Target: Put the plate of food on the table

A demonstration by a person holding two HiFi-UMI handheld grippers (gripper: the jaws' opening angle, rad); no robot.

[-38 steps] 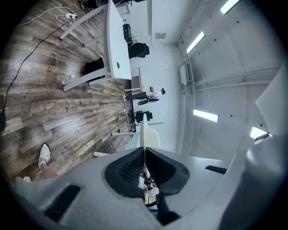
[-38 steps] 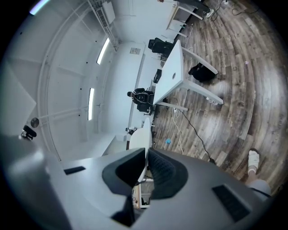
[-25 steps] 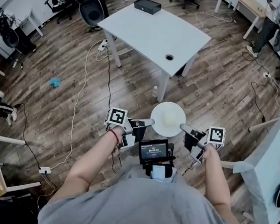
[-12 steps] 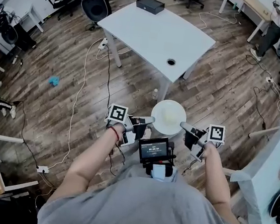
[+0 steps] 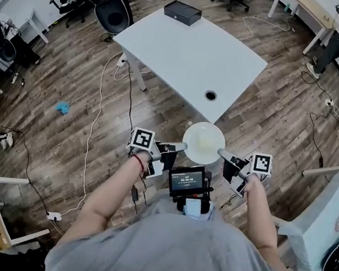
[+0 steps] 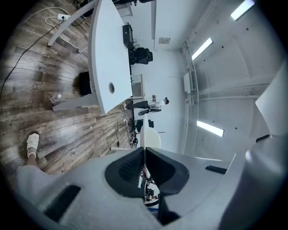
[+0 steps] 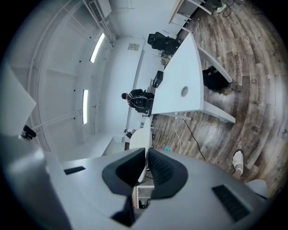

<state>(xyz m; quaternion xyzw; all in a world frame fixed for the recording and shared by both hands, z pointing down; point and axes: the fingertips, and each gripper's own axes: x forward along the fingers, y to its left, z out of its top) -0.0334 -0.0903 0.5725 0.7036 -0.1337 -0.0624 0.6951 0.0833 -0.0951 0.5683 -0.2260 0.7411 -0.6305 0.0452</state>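
Note:
A round white plate (image 5: 203,143) with a pale lump of food hangs in the air above the wooden floor, just short of the white table (image 5: 186,51). My left gripper (image 5: 183,146) is shut on the plate's left rim. My right gripper (image 5: 221,152) is shut on its right rim. The left gripper view shows the plate (image 6: 150,138) edge-on, pinched between the dark pads. The right gripper view has the plate's rim (image 7: 140,139) edge-on between the pads too. The table shows in both gripper views, ahead of the jaws.
A black box (image 5: 182,12) lies at the table's far end, and a round cable hole (image 5: 210,96) sits near its near corner. Cables (image 5: 97,123) trail over the floor at left. A second white desk (image 5: 325,212) stands at right. Office chairs (image 5: 109,5) stand behind.
The table has drawn nearer to me and the plate; its near corner now lies just beyond the plate. Both grippers keep the same hold on the rims.

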